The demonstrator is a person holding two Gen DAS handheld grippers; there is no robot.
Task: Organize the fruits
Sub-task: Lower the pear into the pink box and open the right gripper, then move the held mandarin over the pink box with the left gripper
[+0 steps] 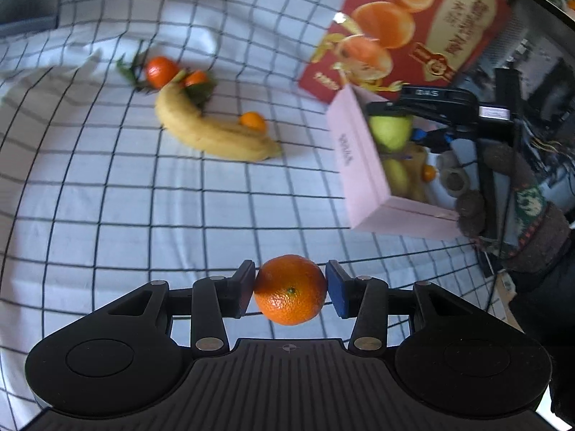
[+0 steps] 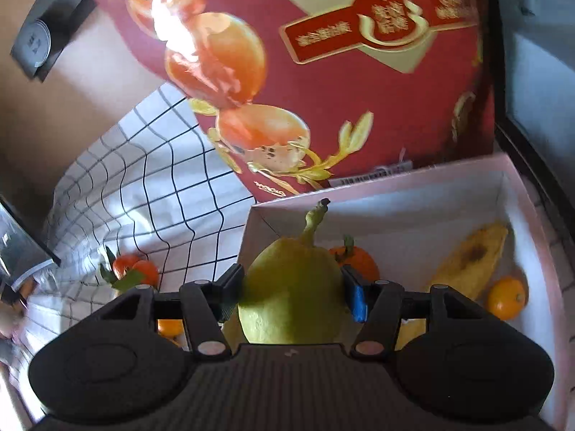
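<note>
Left gripper (image 1: 290, 289) clamps a glossy, dimpled mandarin (image 1: 290, 290); right gripper (image 2: 293, 289) clamps a yellow-green pear (image 2: 293, 287).

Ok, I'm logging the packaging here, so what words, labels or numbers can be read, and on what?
Red gift box: gold Chinese characters on its banner, too blurred to read.
Barcode sticker on that box: too small.
Pink box: print on its side, blurred.
Right gripper: short white lettering on its body in the left wrist view, unclear.
Nothing can be quoted.
</note>
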